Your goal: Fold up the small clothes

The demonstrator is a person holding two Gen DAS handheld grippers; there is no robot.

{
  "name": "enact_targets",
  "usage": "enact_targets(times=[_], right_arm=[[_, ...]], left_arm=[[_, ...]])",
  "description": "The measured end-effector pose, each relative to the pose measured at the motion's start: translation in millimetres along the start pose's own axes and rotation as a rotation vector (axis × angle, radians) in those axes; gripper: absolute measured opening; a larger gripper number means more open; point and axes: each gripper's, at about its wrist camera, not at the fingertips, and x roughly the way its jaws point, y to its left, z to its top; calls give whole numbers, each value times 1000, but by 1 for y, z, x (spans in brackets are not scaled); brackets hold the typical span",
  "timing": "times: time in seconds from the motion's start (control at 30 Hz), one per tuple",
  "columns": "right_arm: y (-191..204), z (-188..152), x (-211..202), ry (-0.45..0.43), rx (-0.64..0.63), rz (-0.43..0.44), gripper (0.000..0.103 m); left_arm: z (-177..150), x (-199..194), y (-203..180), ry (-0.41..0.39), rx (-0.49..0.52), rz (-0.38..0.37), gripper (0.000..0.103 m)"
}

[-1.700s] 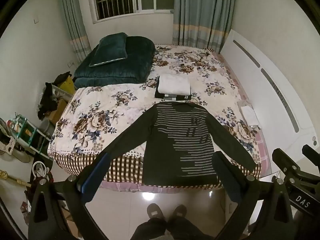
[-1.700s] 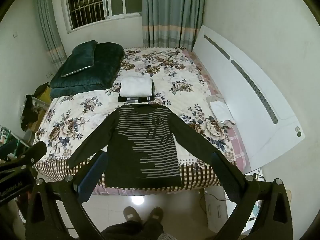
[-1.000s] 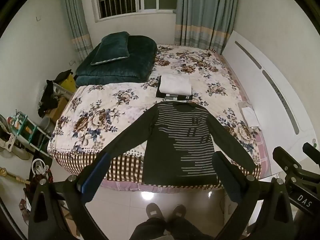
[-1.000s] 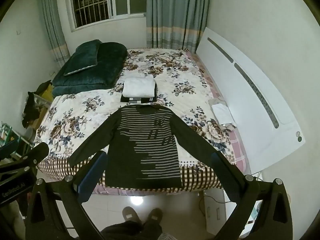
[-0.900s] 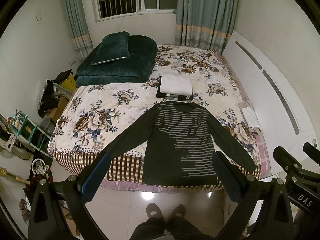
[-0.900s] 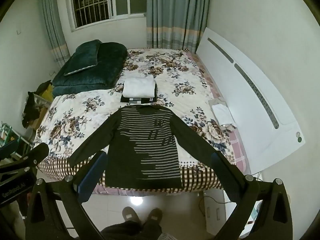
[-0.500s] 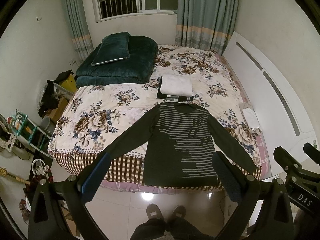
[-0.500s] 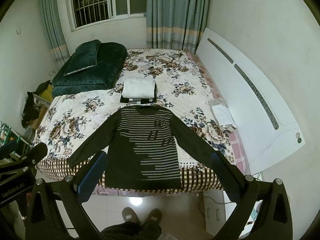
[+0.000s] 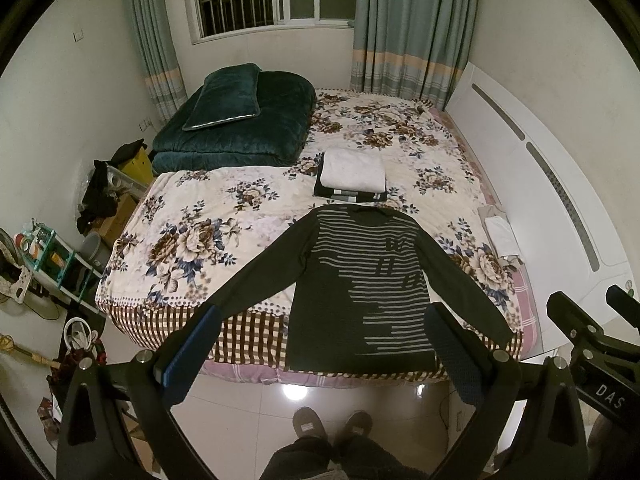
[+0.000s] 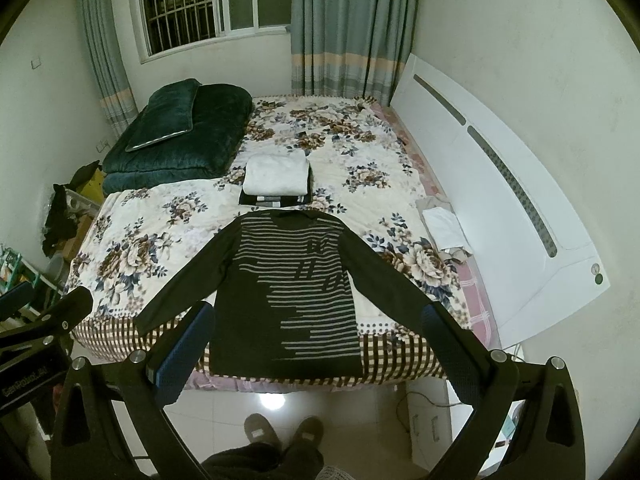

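A dark long-sleeved sweater (image 9: 360, 280) with pale stripes lies flat on the bed (image 9: 240, 216), sleeves spread out to both sides, its hem hanging over the bed's near edge. We hold our left gripper (image 9: 318, 354) and right gripper (image 10: 318, 350) up in the air in front of it, well apart from the cloth, each with its jaws spread wide and nothing between them. Beyond the sweater's collar, farther from our grippers, sits a stack of folded clothes (image 9: 352, 176), a white piece on top. Past that, far to the left, lies a dark green quilt (image 9: 240, 124) with a pillow (image 9: 224, 96) on it. Below the grippers, slippered feet (image 9: 332, 426) stand on the tiled floor (image 9: 240, 420).
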Motion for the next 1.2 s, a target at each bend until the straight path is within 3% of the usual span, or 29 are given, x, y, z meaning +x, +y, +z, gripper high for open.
enact_targets(times=[1.2], right_arm=[[0, 9, 0, -11, 1, -1, 103]], left_arm=[[8, -2, 7, -5, -5, 0, 103]])
